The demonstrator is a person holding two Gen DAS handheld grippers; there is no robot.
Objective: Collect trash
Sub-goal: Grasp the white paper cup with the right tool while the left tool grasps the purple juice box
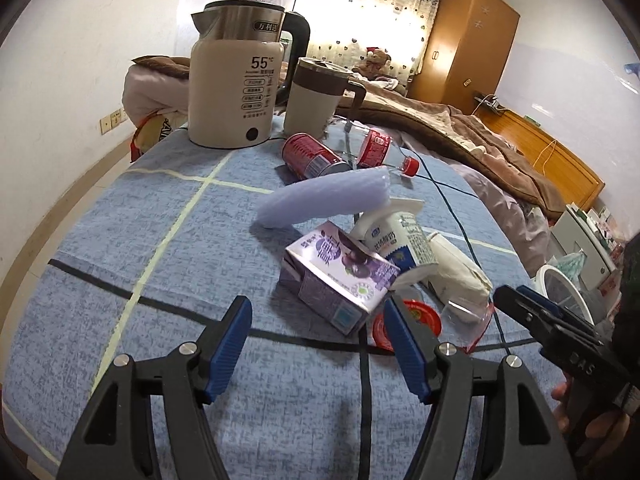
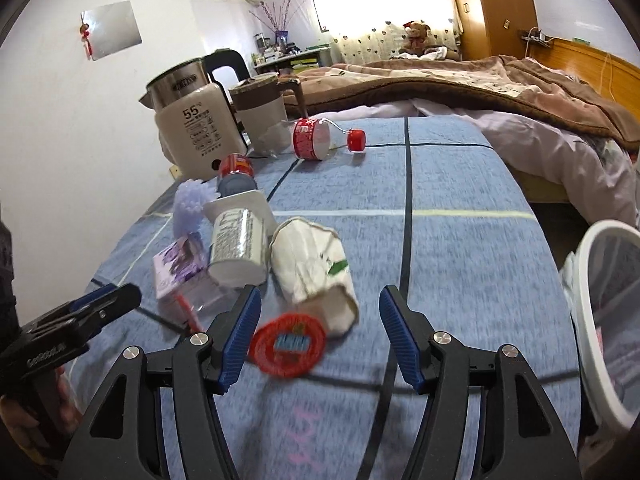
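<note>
- Surface: table under a blue cloth (image 1: 120,248) with dark and pale grid lines; bedroom behind, bed with a brown blanket (image 2: 500,80), wooden wardrobe (image 1: 460,40), curtained window.
- Trash lies mid-table: purple carton (image 1: 340,276), white yoghurt cup (image 1: 400,240), crumpled paper cup (image 2: 312,268), red lid (image 2: 288,344), lilac foam sleeve (image 1: 320,196); red can (image 1: 312,156) and clear bottle (image 2: 316,138) farther back, near the kettle (image 1: 236,92) and mug (image 1: 312,100).
- White bin (image 2: 608,312) at right, cut off by the frame edge.
- Left gripper (image 1: 320,344): jaws apart, nothing between them, carton just ahead.
- Right gripper (image 2: 320,340): released, red lid between the pads, untouched.
- Near objects motion-blurred in the right view; carton and cup print unreadable.
- Kettle reads "55°C".
</note>
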